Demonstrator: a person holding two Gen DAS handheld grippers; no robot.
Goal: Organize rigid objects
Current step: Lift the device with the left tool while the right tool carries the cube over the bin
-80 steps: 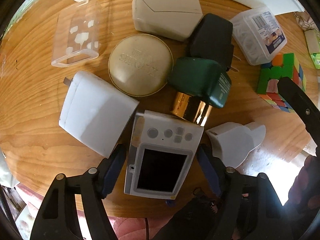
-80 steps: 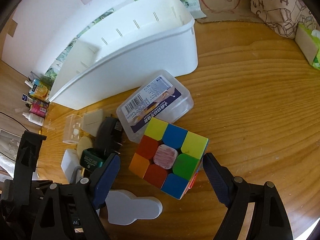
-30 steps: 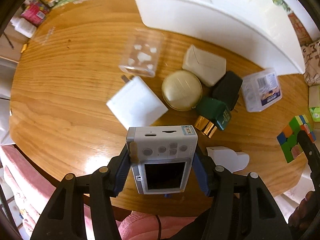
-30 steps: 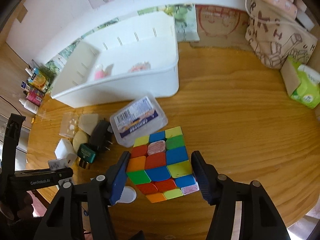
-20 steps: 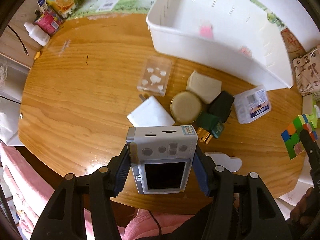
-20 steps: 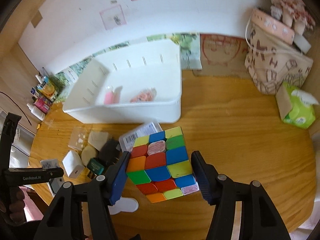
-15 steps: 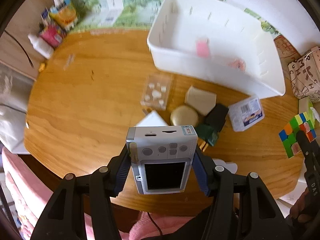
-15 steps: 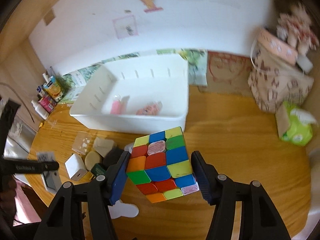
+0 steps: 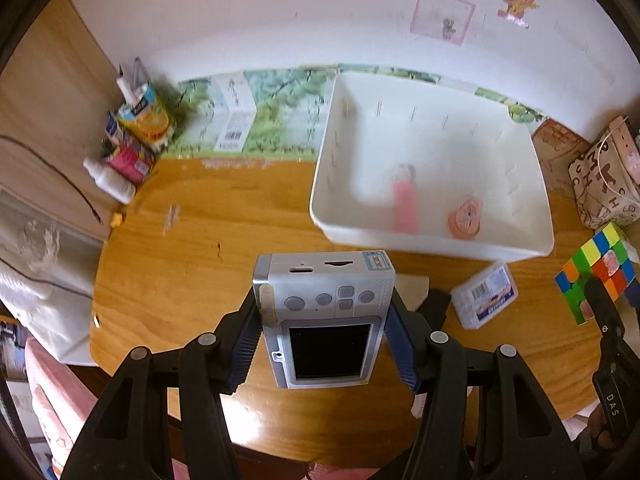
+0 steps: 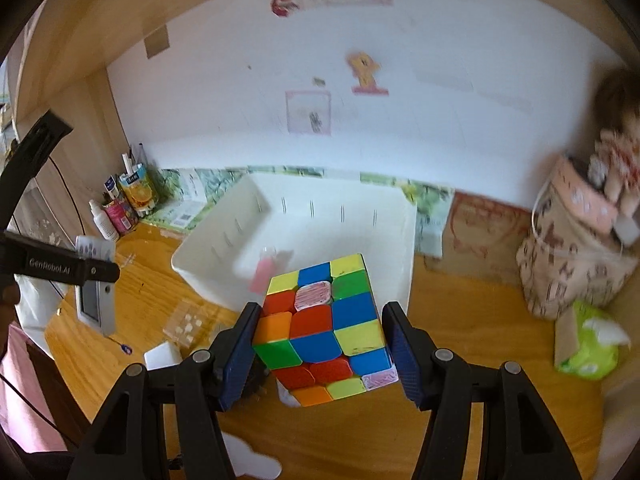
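Observation:
My left gripper point(image 9: 324, 344) is shut on a silver digital camera point(image 9: 324, 320) and holds it high above the wooden table point(image 9: 180, 264). My right gripper point(image 10: 322, 340) is shut on a colourful puzzle cube point(image 10: 326, 324), also held high; the cube also shows at the right edge of the left wrist view point(image 9: 596, 276). A white bin point(image 9: 432, 240) stands at the back of the table, with a pink bottle point(image 9: 404, 204) and a pink round item point(image 9: 464, 218) inside. The bin also shows in the right wrist view point(image 10: 312, 224).
On the table below are a clear labelled box point(image 9: 484, 300), a clear plastic tray point(image 10: 186, 322), a white charger point(image 10: 162, 354) and a white flat piece point(image 10: 252, 464). Bottles and cartons point(image 9: 136, 140) stand back left. A patterned bag point(image 10: 572, 256) and green tissue pack point(image 10: 588, 344) are right.
Both grippers have risen well above the table with the camera and the cube still held, and now face the white bin and the wall. The table objects look smaller and lower.

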